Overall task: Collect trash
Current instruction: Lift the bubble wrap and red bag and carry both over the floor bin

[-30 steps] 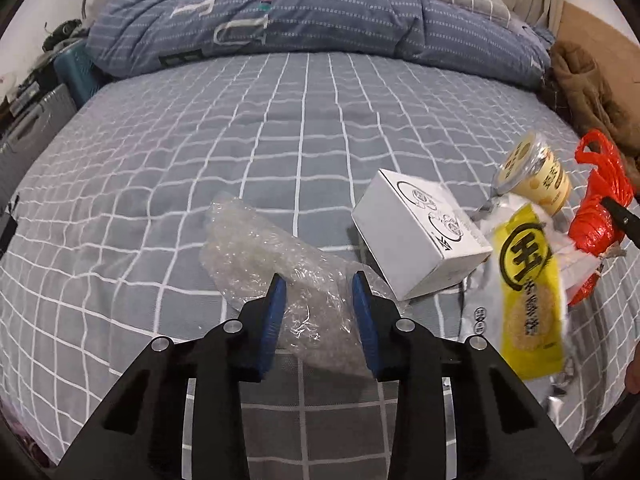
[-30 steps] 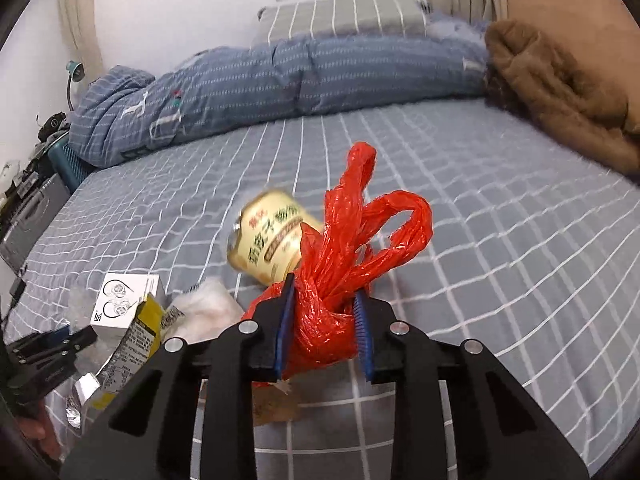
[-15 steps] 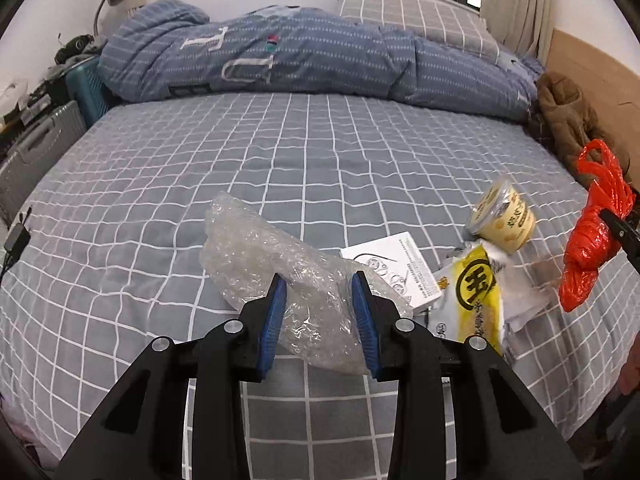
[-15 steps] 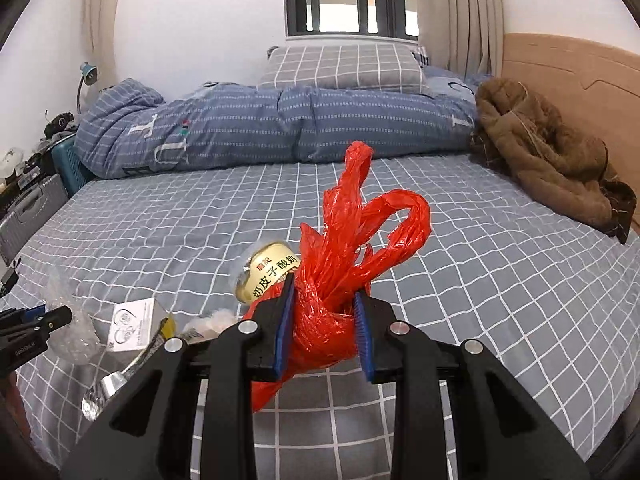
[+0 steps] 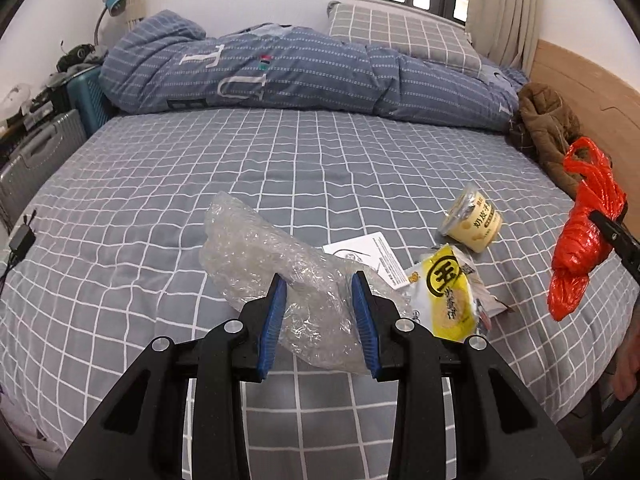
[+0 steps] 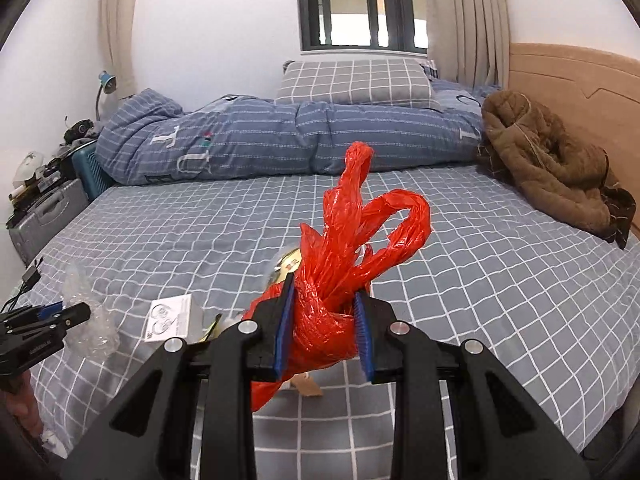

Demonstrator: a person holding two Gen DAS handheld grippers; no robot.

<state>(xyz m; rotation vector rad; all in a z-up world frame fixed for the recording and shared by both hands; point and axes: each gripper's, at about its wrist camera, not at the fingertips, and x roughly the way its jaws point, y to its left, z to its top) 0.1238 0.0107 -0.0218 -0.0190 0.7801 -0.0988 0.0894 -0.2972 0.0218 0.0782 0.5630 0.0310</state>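
My left gripper [image 5: 319, 280] is shut on a crumpled clear bubble-wrap bag [image 5: 260, 252] and holds it above the grey checked bed [image 5: 200, 184]. My right gripper [image 6: 325, 296] is shut on a red plastic bag [image 6: 348, 248], held up off the bed; the bag also shows at the right of the left wrist view [image 5: 584, 232]. On the bed lie a white box [image 5: 370, 254], a yellow snack packet [image 5: 446, 292] and a yellow cup [image 5: 474, 220]. In the right wrist view the white box [image 6: 170, 318] shows left of the red bag; the cup is mostly hidden behind it.
A rolled blue duvet [image 5: 280, 72] and a checked pillow [image 5: 400, 36] lie at the bed's far end. A brown jacket [image 6: 552, 168] lies at the right by the wooden headboard [image 6: 580, 76]. Suitcases [image 5: 36, 160] stand off the bed's left side.
Both grippers have risen and pulled back from the bed, each keeping its bag. The white box, packet and cup now look farther away and lower.
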